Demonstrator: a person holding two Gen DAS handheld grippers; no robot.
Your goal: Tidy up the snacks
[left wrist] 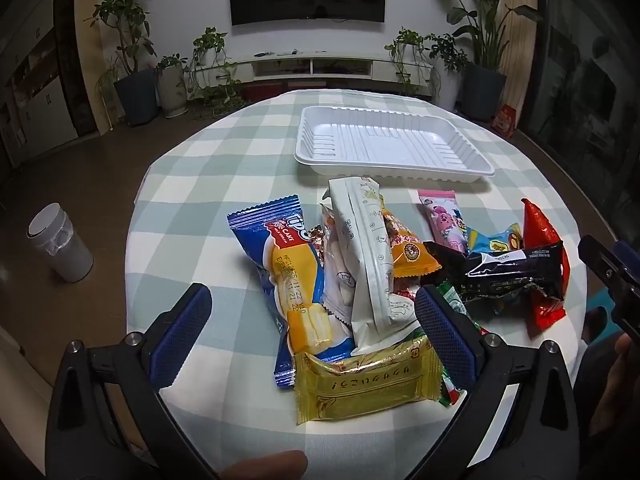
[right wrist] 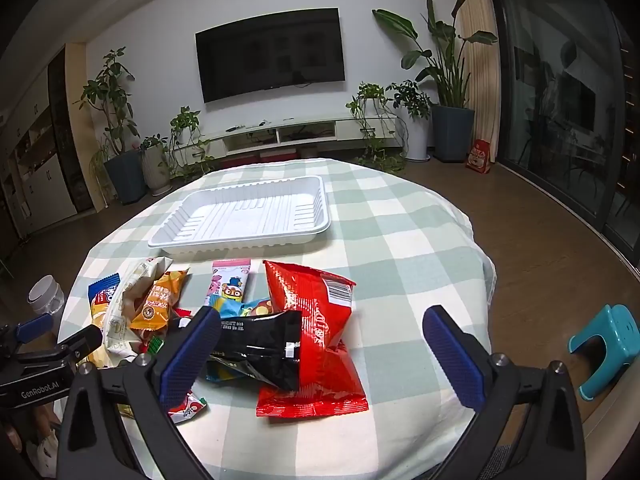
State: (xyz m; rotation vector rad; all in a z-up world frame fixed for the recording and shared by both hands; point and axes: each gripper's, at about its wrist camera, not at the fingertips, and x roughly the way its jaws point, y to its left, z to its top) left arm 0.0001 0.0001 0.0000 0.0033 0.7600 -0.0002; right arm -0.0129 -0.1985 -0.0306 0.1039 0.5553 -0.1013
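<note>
- On the worktop (left wrist: 192,200): snack pile in the near half, empty white tray (left wrist: 394,146) beyond it, well apart from the pile's bulk.
- Left tongs (left wrist: 314,334): fingers apart, nothing held. They straddle the near-left of the pile; gold pack (left wrist: 368,384) lies nearest, between the fingers, long axis crosswise to them. White pack (left wrist: 370,256) and blue cake pack (left wrist: 280,276) run lengthwise, away from the tongs toward the tray.
- Right tongs (right wrist: 322,354): fingers apart, empty. Red bag (right wrist: 320,340) sits between them, long axis pointing roughly at the tray; black pack (right wrist: 260,348) overlaps its left side, touching the left finger.
- Key relation: tray is straight ahead of both tongs, past the pile. Left is nearer the gold pack, right nearer the red bag (either could go first, my guess).
- Risk: black pack rides on the red bag, so it may drag along.
- Nothing in the tray yet; task looks to be at its start.
</note>
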